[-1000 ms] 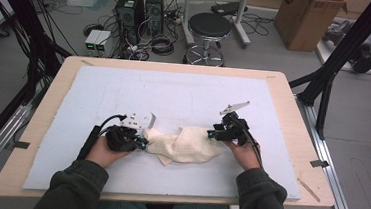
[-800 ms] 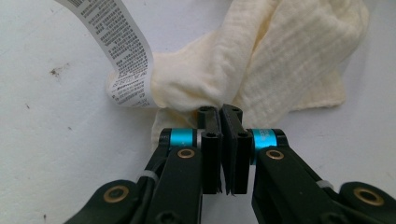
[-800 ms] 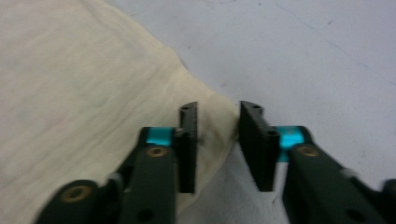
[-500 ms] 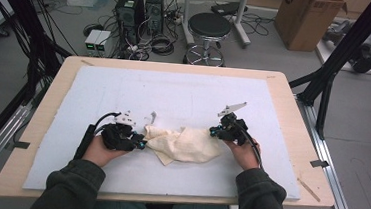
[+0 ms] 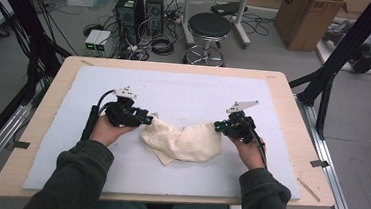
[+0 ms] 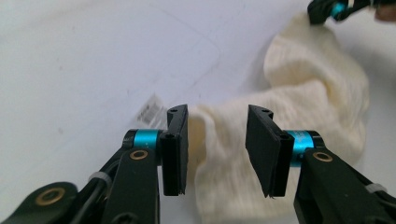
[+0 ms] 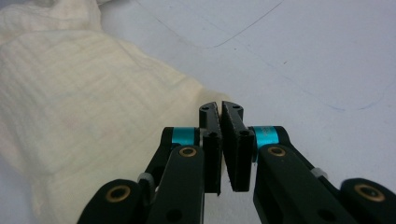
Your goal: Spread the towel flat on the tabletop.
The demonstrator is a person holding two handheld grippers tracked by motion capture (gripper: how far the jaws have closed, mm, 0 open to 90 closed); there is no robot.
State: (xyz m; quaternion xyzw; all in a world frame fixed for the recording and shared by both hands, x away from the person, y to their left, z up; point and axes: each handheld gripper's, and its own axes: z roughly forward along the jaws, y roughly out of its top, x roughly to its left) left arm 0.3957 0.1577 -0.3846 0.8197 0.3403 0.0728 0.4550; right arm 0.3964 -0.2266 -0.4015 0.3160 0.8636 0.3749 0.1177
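A cream cloth [image 5: 185, 142] lies crumpled on the white mat in front of me. My right gripper [image 5: 218, 127] is at its right corner, with the jaws [image 7: 220, 109] shut on the cloth's edge [image 7: 70, 93]. My left gripper [image 5: 147, 120] hovers just off the cloth's left end. Its jaws [image 6: 217, 140] have just been opening and stand apart. The cloth [image 6: 317, 93] lies beyond and below them, untouched by the pads. A small white tag [image 6: 150, 111] pokes out beside the left jaw. The right gripper [image 6: 327, 11] shows far off at the cloth's other end.
The white mat [image 5: 184, 92] covers most of the wooden table [image 5: 293, 108]. A thin wooden stick [image 5: 308, 189] lies near the table's right front corner. Beyond the far edge stand a stool [image 5: 209, 26], computer towers [image 5: 141, 5] and a cardboard box [image 5: 305, 18].
My left gripper let go of the cloth's left end, opened, and drew back up and left. My right gripper closed on the right corner and stayed in place.
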